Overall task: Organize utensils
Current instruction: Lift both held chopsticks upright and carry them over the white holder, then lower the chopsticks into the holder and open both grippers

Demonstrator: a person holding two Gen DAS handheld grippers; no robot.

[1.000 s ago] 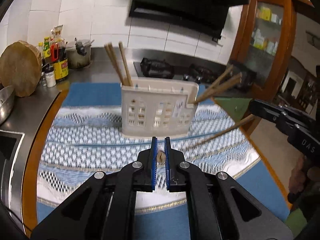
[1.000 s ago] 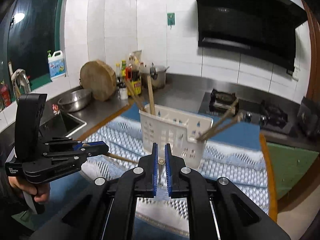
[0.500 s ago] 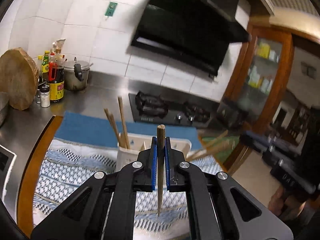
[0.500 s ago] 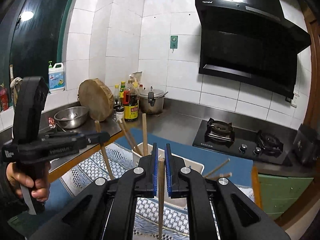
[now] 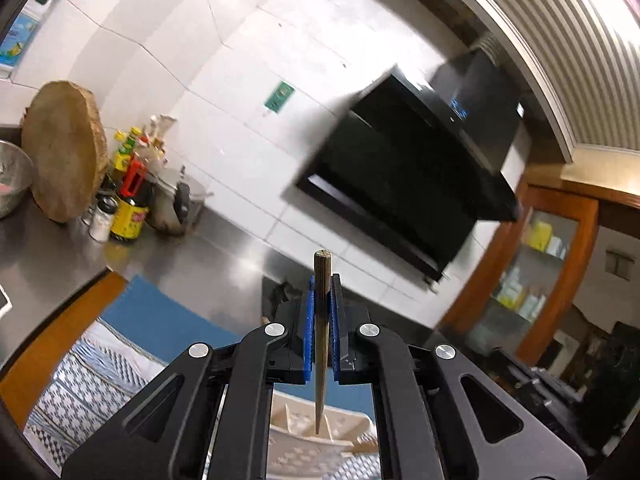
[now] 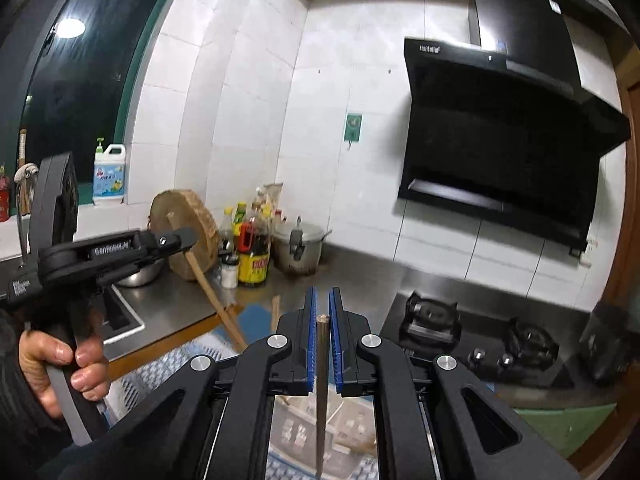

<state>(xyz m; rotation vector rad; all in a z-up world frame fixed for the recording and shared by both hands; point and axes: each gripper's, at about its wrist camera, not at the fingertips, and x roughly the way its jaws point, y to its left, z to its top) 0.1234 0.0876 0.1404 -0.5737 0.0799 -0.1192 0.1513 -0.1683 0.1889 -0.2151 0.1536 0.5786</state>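
My left gripper is shut on a wooden chopstick held upright, its lower tip just above or inside the white slotted utensil holder below. My right gripper is shut on another wooden chopstick, also upright above the white holder. In the right wrist view the left gripper shows at the left, with its chopstick slanting down toward the holder. More chopsticks stand in the holder.
A blue and white patterned cloth covers the table under the holder. On the steel counter stand a round wooden board, sauce bottles, a pot and a steel bowl. A gas hob lies to the right, a black hood above.
Both grippers have lifted their chopsticks off the cloth, turned them upright and risen above the holder. The views have tilted up toward the wall and hood.
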